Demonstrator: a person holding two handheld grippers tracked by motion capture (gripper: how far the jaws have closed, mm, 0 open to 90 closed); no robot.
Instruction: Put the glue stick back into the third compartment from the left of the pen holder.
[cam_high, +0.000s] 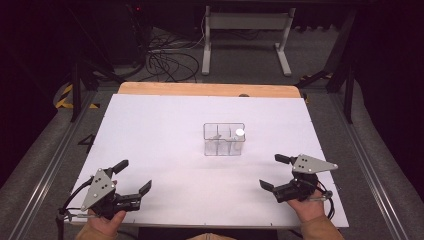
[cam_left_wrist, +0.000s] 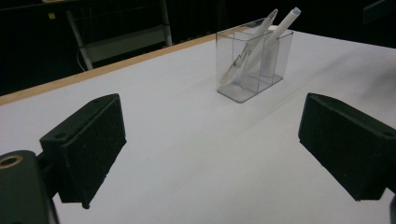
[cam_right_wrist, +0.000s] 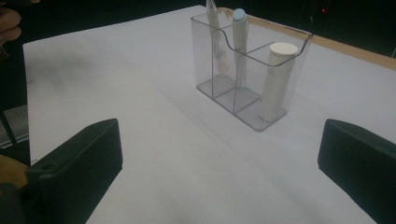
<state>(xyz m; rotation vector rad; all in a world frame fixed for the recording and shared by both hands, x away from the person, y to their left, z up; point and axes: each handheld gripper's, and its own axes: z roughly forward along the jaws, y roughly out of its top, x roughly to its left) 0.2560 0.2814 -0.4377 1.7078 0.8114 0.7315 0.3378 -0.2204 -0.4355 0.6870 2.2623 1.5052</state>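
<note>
**Both jaws wide, holder not yet reached**

Ahead of both grippers, at mid-tabletop in the high view, a clear holder (cam_high: 224, 139) is seen standing upright on the white tabletop (cam_high: 160, 130). The left gripper (cam_high: 134, 176) and the right gripper (cam_high: 274, 171) are held near the person's edge, well apart from the holder and from each other, each with its jaws spread wide and nothing between them.

Beyond the left gripper's jaws, up and to the right of the gap in the left gripper view, the holder (cam_left_wrist: 252, 70) is seen with two pens (cam_left_wrist: 254, 44) leaning in it, tips above the rim.

Past the right gripper's jaws, slightly right of the gap's middle in the right gripper view, three compartments can be told: a thick white stick (cam_right_wrist: 278, 79) stands in the nearest, a blue-tipped pen (cam_right_wrist: 240, 39) in the middle, a further pen (cam_right_wrist: 215, 35) in the farthest.

The step in hand is judged to be the approach. A forward reach is called for next, with one pair of jaws lined up on a protruding top, while the light holder is likely to need steadying.
</note>
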